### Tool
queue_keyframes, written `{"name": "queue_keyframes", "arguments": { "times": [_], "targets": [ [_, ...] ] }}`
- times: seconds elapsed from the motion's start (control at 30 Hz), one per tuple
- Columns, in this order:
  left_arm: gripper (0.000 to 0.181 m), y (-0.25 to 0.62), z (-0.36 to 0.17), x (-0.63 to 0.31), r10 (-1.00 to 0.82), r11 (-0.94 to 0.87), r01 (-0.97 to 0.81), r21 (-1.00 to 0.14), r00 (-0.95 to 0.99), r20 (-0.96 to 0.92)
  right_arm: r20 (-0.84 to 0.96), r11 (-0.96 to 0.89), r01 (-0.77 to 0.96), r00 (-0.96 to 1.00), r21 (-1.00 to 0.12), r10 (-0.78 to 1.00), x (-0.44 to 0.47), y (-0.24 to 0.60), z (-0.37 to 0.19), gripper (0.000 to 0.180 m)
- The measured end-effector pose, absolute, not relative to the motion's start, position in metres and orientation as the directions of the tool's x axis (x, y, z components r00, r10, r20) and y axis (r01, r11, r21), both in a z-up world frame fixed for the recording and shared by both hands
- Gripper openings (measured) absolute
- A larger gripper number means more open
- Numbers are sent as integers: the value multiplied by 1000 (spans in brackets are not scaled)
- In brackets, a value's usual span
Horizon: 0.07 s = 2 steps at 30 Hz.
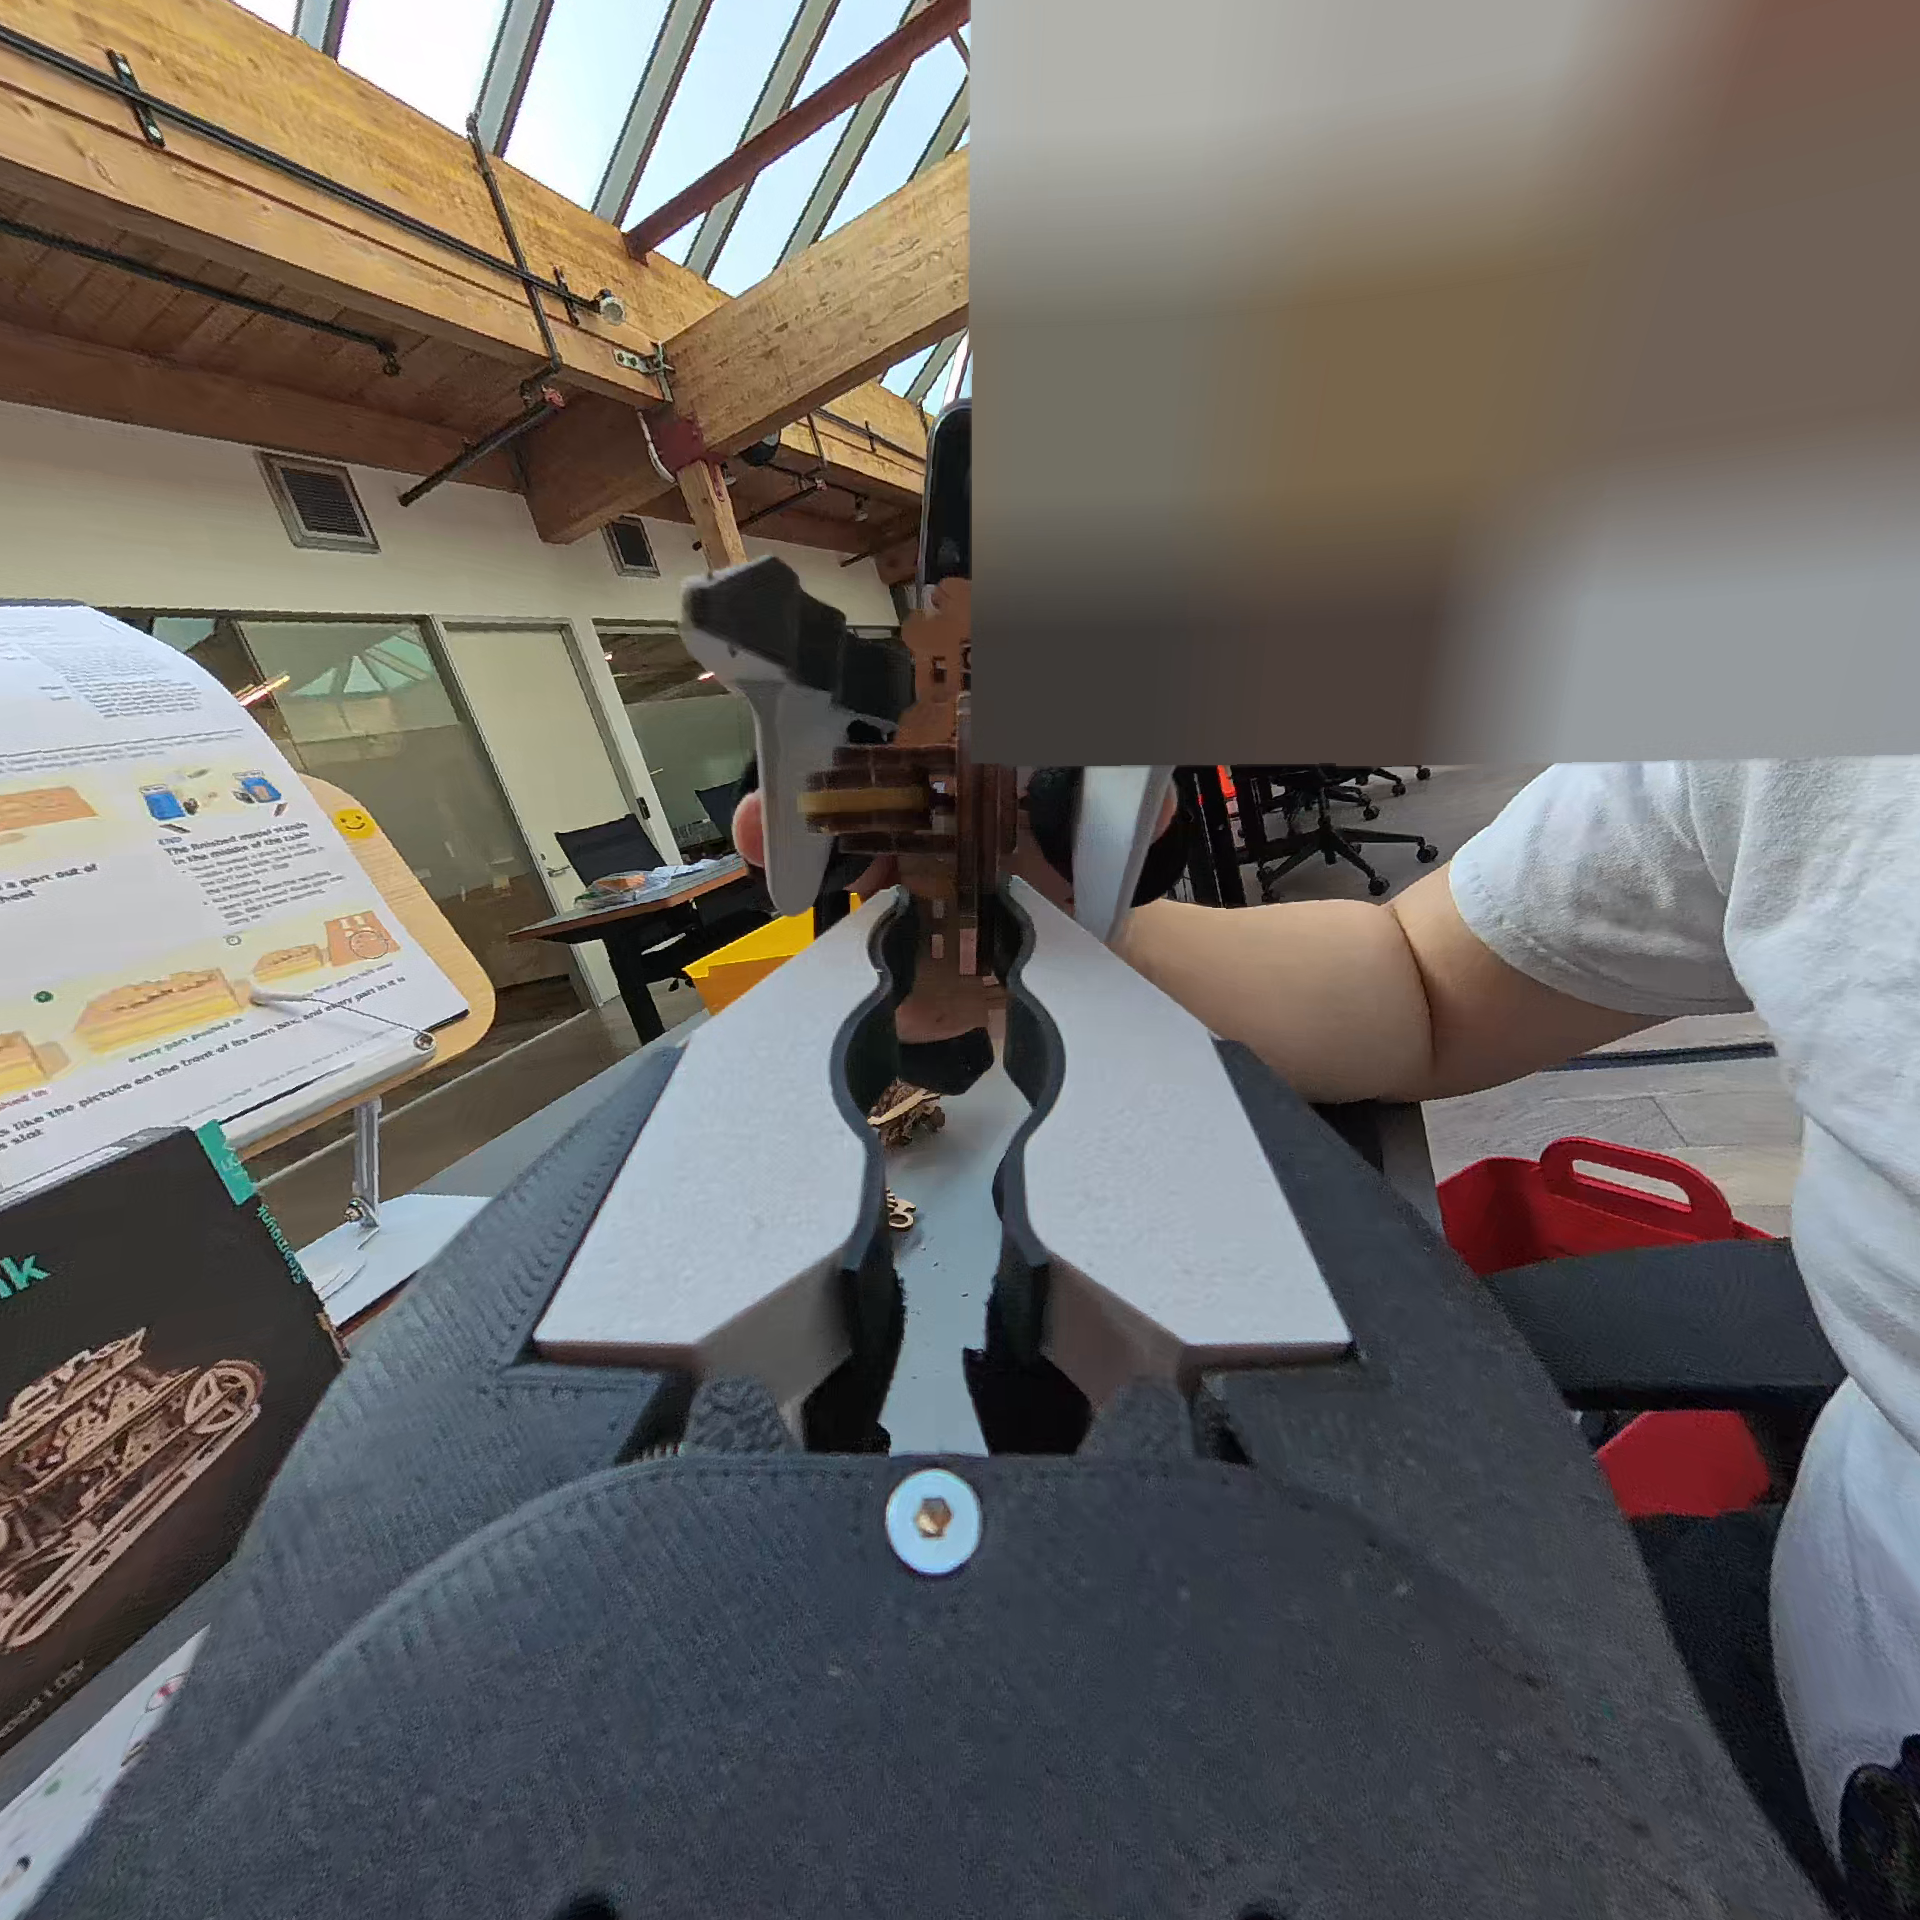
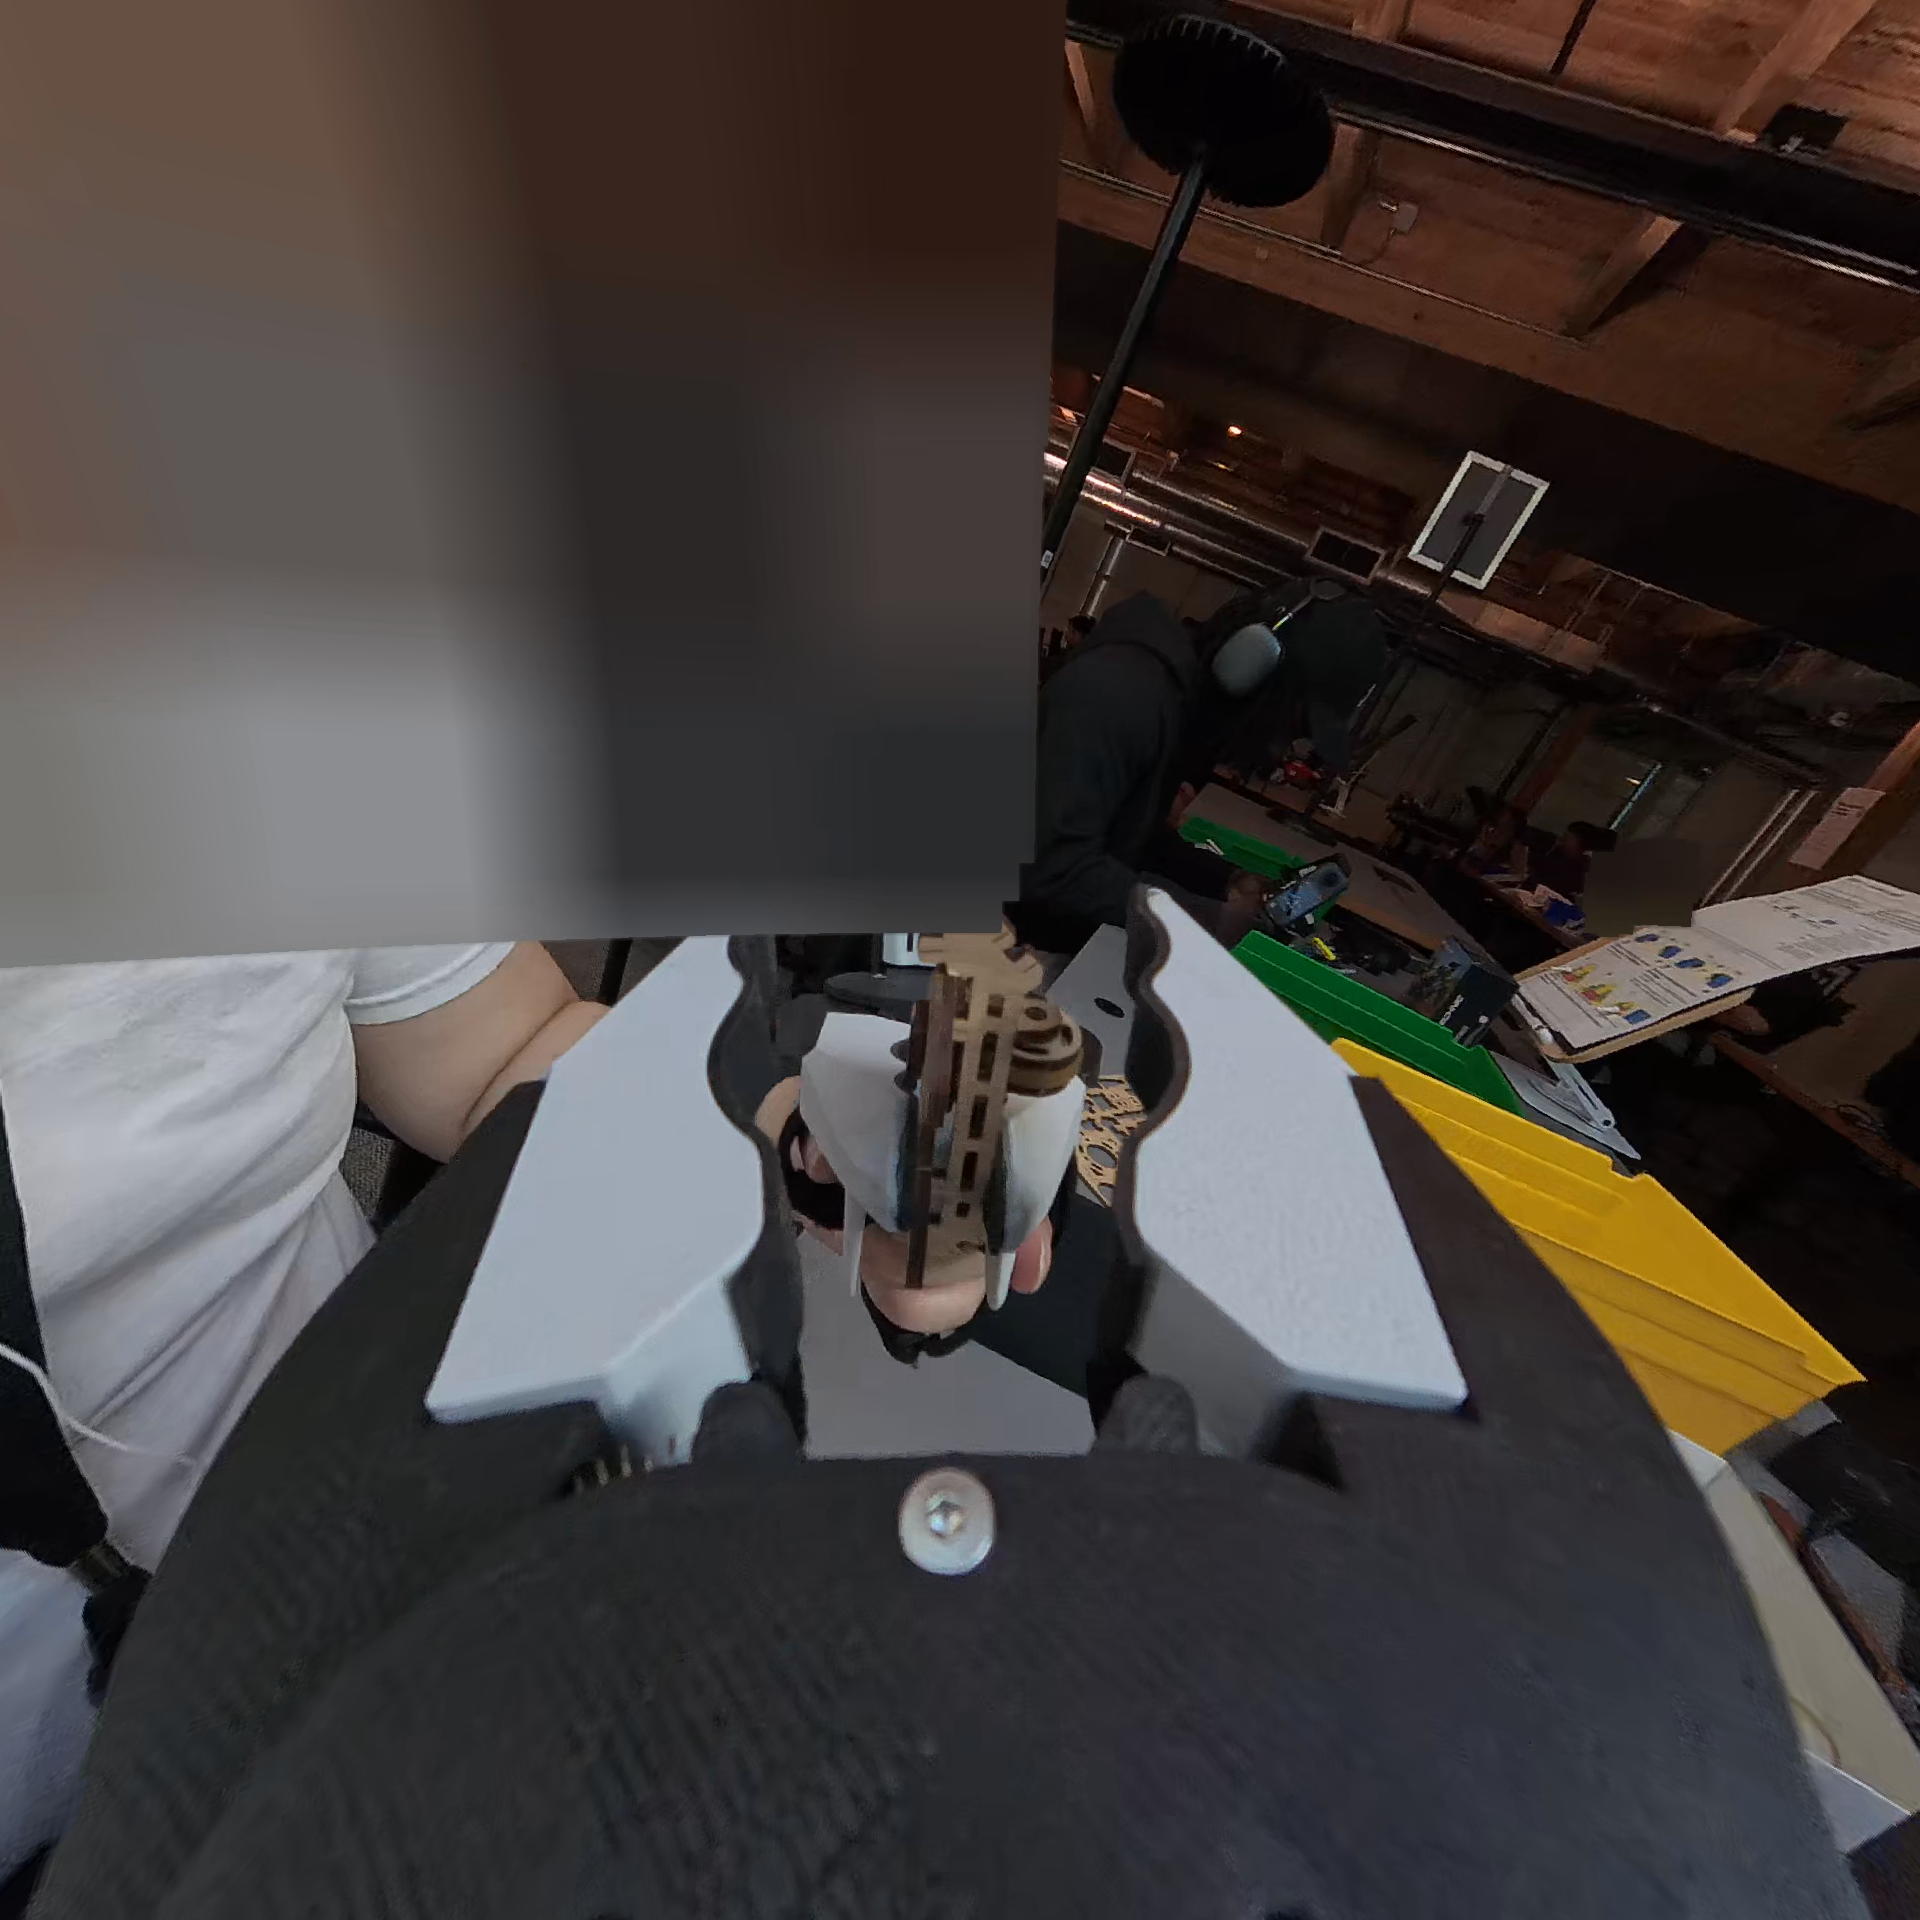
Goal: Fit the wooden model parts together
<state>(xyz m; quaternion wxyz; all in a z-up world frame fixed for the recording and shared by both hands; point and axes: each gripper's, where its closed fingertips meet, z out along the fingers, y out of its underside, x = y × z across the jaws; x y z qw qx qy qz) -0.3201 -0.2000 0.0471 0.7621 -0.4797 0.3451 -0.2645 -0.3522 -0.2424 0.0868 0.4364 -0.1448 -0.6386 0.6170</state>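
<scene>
My left gripper point(image 1: 951, 920) is shut on the lower edge of a wooden model assembly point(image 1: 935, 675), a flat slotted plate held upright with a small stacked spool point(image 1: 868, 800) on its left side. In the right wrist view the left gripper point(image 2: 951, 1132) points toward the camera and holds the same assembly point(image 2: 977, 1091). My right gripper point(image 2: 951, 935) is open, its fingers wide apart on either side of the assembly and not touching it. It shows farther off in the left wrist view point(image 1: 945, 790).
A dark model kit box point(image 1: 135, 1434) and an instruction sheet on a stand point(image 1: 208, 852) are at the left. Loose wooden parts point(image 1: 906, 1117) lie on the grey table point(image 1: 940, 1299). A red bin point(image 1: 1590, 1205), a yellow bin point(image 2: 1558, 1226) and a green bin point(image 2: 1351, 997) are nearby. One gripper's finger ends stand about 6 cm off the other's.
</scene>
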Motion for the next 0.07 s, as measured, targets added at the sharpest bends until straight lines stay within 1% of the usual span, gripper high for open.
{"name": "queue_keyframes", "arguments": {
  "times": [0.07],
  "targets": [
    [12, -197, 45, -318, -747, 382, 90, -920, 616, -249, 362, 189, -340, -574, -921, 734, -356, -246, 86, 66]
  ]
}}
